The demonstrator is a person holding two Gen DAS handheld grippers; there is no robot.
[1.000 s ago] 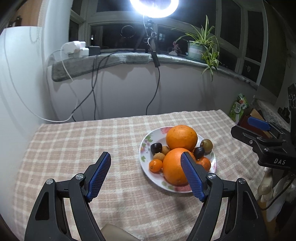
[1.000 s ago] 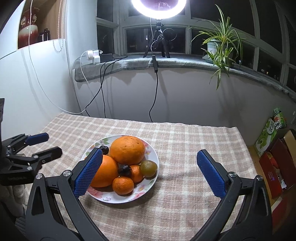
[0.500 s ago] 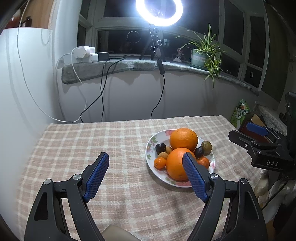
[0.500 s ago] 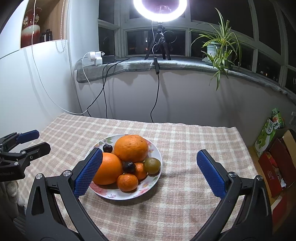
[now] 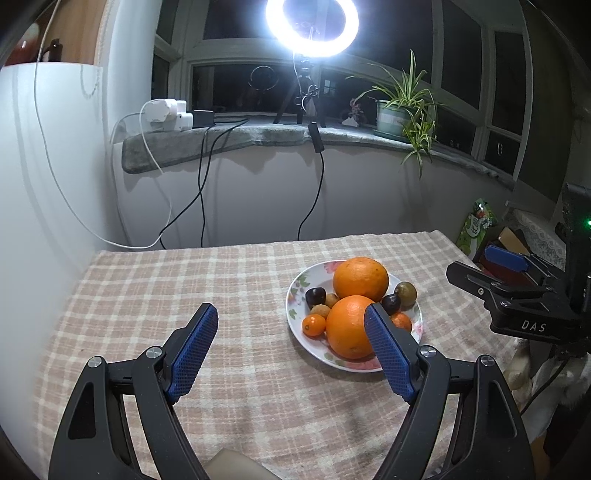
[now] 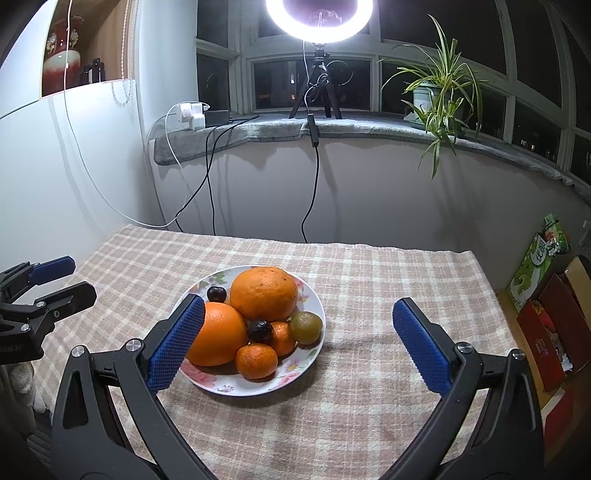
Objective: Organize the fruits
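A white floral plate (image 6: 310,295) (image 5: 295,291) on the checked tablecloth holds two big oranges (image 6: 264,293) (image 5: 360,277), small tangerines (image 6: 256,360), dark cherries (image 6: 260,329) and a green-brown fruit (image 6: 305,326). My left gripper (image 5: 291,347) is open and empty, held above the cloth to the plate's left, its right finger in front of the near orange (image 5: 345,326). My right gripper (image 6: 295,341) is open and empty, its left finger overlapping the near orange (image 6: 218,334). Each gripper shows at the edge of the other's view.
The checked tablecloth (image 6: 369,406) covers the table up to a wall. A ring light (image 6: 319,14) on a tripod, chargers with hanging cables (image 6: 192,114) and a potted plant (image 6: 437,88) stand on the sill behind. Boxes (image 6: 546,317) sit on the floor at right.
Both grippers have drawn back and risen a little from the plate, so the fruit looks smaller and farther. Both stayed open.
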